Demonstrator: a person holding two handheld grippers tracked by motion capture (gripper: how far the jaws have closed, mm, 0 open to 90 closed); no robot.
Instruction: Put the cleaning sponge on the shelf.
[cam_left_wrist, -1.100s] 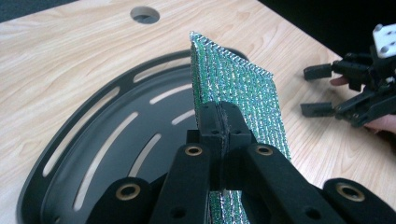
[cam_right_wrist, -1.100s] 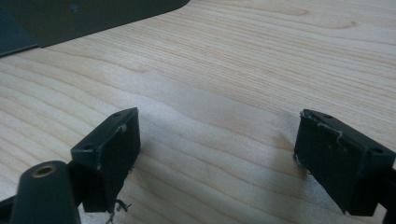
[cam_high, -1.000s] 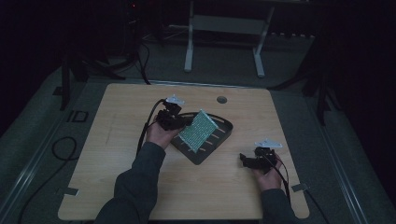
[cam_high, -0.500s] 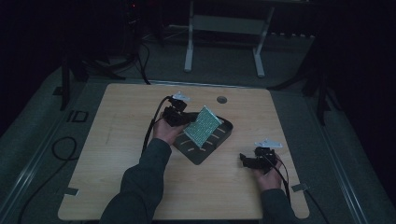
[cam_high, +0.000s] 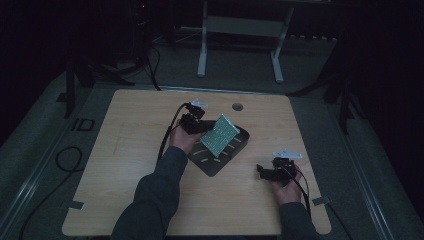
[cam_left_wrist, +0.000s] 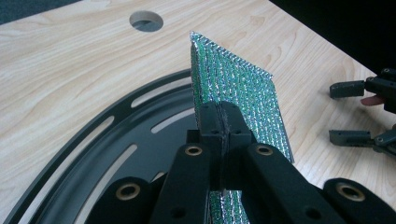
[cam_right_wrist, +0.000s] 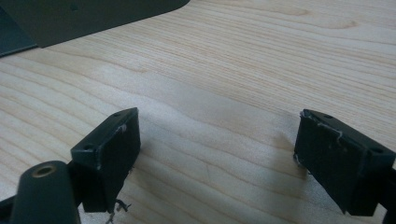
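A flat green board (cam_high: 220, 135) studded with rows of silvery dots stands tilted on edge over a black slotted tray (cam_high: 212, 162) at the table's middle. My left gripper (cam_high: 204, 130) is shut on the board's near edge; in the left gripper view its jaws (cam_left_wrist: 222, 116) pinch the green board (cam_left_wrist: 243, 88) above the tray (cam_left_wrist: 107, 140). My right gripper (cam_high: 261, 172) rests low on the table at the right, open. In the right gripper view its jaws (cam_right_wrist: 217, 154) stand wide apart over bare wood with nothing between them.
A round cable hole (cam_high: 237, 106) lies in the wooden tabletop (cam_high: 125, 165) behind the tray. The right gripper (cam_left_wrist: 348, 112) appears far right in the left gripper view. A corner of the tray (cam_right_wrist: 93, 14) is at the top left of the right gripper view. Floor cables trail off left.
My left hand has carried the green board a little to the right and farther over the tray. The right hand has stayed where it was.
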